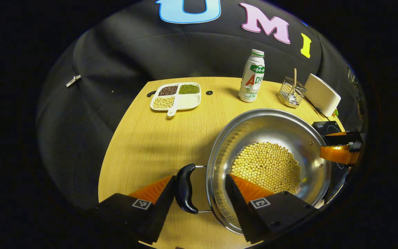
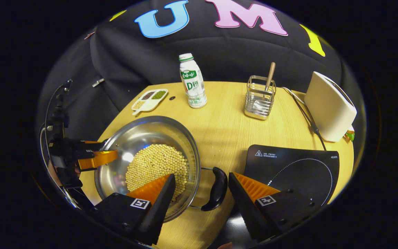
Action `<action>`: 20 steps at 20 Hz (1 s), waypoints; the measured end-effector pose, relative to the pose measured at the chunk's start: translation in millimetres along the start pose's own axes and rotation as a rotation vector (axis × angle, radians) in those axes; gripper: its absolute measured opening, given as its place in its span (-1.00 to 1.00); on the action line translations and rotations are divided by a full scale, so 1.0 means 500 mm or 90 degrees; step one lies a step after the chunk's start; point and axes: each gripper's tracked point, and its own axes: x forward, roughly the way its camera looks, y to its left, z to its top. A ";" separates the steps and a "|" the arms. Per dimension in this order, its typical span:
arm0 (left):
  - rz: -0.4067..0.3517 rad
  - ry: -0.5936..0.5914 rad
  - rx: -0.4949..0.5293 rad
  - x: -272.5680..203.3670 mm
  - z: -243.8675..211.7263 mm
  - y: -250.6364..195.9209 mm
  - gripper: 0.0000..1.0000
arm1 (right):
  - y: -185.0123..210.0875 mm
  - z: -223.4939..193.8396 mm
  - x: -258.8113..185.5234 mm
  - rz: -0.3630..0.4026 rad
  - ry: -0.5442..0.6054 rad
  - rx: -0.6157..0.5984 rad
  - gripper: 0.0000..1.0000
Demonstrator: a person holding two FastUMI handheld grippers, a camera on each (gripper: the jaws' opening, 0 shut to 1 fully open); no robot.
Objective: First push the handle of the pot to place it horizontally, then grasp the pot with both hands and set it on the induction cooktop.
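Bare tabletop [image 2: 226,131] between pot [image 2: 147,138] rim and cooktop [image 2: 295,166] edge.

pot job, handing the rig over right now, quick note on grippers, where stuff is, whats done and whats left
Left gripper: open, straddling the pot's left handle.
Right gripper: open, straddling the right handle.
Pot, holding yellow beans, sits on the table, left of the induction cooktop.
Done: both handles lie flat.
Left: close on both handles, lift, set the pot on the cooktop.
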 end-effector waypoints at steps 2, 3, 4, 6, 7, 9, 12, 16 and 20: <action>0.007 0.005 0.004 0.013 -0.004 0.008 0.66 | -0.007 -0.016 0.024 -0.013 0.023 0.002 0.82; 0.007 0.007 0.004 0.016 -0.006 0.009 0.63 | -0.007 -0.023 0.031 -0.015 0.036 0.008 0.75; 0.005 0.009 0.004 0.020 -0.007 0.009 0.58 | -0.005 -0.017 0.035 -0.017 0.034 0.016 0.70; -0.004 0.011 0.003 0.024 -0.009 0.003 0.49 | -0.006 -0.015 0.043 -0.017 0.039 0.039 0.67; -0.005 0.010 0.002 0.026 -0.012 0.005 0.53 | -0.017 -0.011 0.049 -0.030 0.039 0.048 0.70; -0.010 0.012 -0.001 0.027 -0.019 0.006 0.45 | -0.034 -0.012 0.062 -0.047 0.043 0.065 0.62; -0.010 0.010 -0.015 0.025 -0.024 0.006 0.45 | -0.031 -0.012 0.066 -0.052 0.039 0.065 0.25; -0.015 0.000 -0.015 0.024 -0.020 0.005 0.31 | -0.028 -0.005 0.058 -0.055 0.026 0.057 0.05; -0.012 -0.002 -0.031 0.017 -0.021 0.003 0.24 | -0.019 -0.010 0.052 -0.055 0.031 0.053 0.07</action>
